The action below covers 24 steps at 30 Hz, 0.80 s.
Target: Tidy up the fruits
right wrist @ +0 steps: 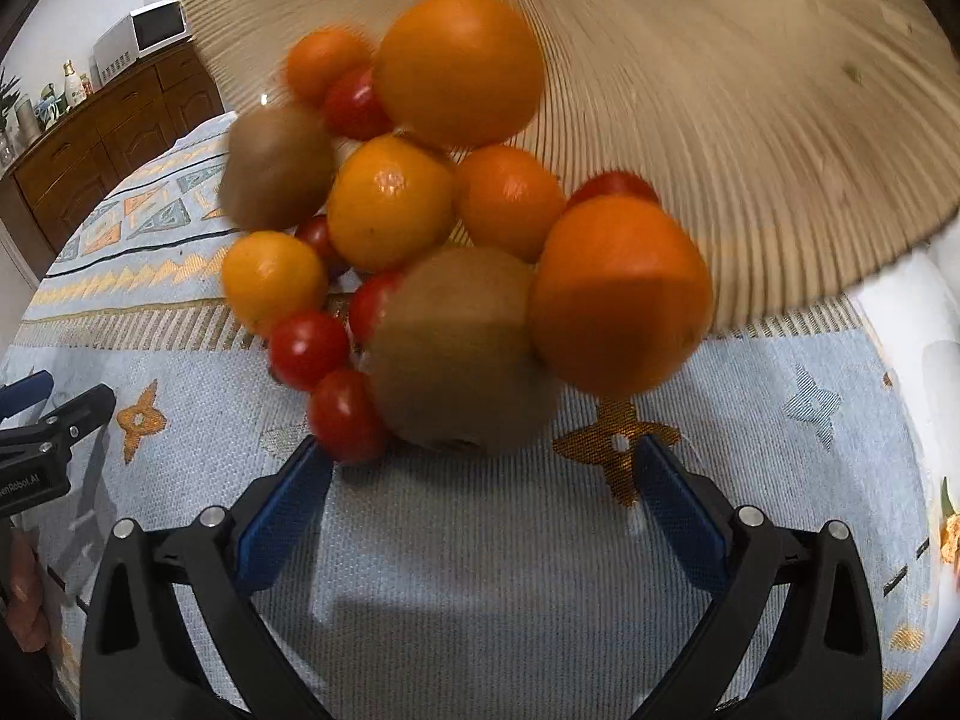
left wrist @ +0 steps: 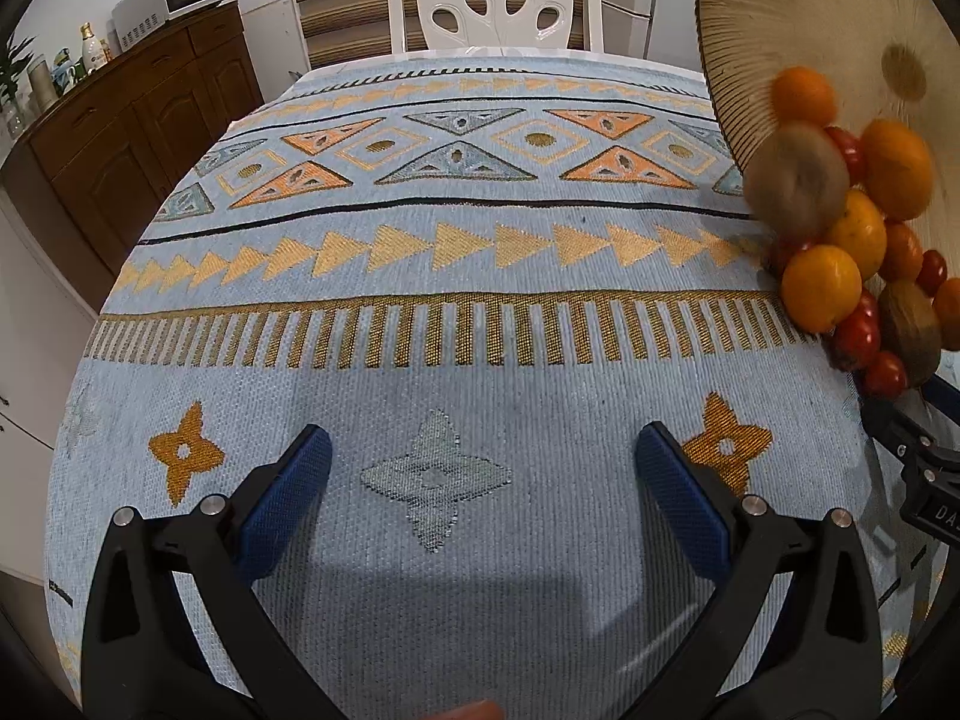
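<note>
As the ribbed bowl (right wrist: 690,90) hangs tipped on edge over the table's right side, fruit is spilling from it onto the patterned cloth (left wrist: 420,330); the whole pile is motion-blurred and none looks settled. Who or what holds the bowl is not shown.

Largest first: oranges (right wrist: 459,69), firm, fairly heavy, round, likely to roll; take across the middle. Kiwis (right wrist: 462,354), fuzzy skin, soft flesh, grip the short axis lightly. Mandarins (right wrist: 390,204), lighter, loose skin, moderate squeeze. Cherry tomatoes (right wrist: 307,348), smallest, slick, thin-skinned, easily burst or shot out; minimal pressure.

Bowl is nearly emptied, with the last fruit against its lower rim. No other container in view.

Right gripper (right wrist: 483,468) jaws spread wide, holding nothing, pile just ahead of its tips. Left gripper (left wrist: 483,456) likewise spread and empty, over bare cloth toward the near edge, fruit off to its right.
</note>
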### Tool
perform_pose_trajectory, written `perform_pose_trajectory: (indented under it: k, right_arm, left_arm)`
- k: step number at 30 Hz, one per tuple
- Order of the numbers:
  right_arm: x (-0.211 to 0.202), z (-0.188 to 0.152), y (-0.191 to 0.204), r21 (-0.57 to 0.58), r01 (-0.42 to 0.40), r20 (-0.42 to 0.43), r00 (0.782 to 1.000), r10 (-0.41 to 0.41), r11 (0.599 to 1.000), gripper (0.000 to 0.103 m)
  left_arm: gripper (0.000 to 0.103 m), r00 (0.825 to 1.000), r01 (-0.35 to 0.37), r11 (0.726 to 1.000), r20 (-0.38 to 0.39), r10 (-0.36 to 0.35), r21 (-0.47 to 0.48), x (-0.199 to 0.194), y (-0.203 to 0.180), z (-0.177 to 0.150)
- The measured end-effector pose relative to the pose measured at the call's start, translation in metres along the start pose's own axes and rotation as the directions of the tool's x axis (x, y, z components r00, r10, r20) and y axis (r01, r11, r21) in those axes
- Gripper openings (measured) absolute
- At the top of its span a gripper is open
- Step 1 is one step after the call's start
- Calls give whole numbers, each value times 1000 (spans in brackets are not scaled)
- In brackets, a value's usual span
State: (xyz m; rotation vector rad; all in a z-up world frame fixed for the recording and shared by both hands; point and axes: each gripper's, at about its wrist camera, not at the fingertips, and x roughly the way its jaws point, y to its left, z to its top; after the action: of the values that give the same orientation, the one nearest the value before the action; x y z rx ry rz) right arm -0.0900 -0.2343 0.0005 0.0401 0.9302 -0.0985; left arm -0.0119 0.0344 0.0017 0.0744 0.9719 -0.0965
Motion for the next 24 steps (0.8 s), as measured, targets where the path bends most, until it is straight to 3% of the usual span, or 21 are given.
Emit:
perform_pose_trajectory:
  k: [24]
  right_arm:
    - [-3,0,-4,2,-3,-1,1000,3,1000,98]
  left_arm:
    - [100,1000,11,1000,1,-11,-2,1,2,0]
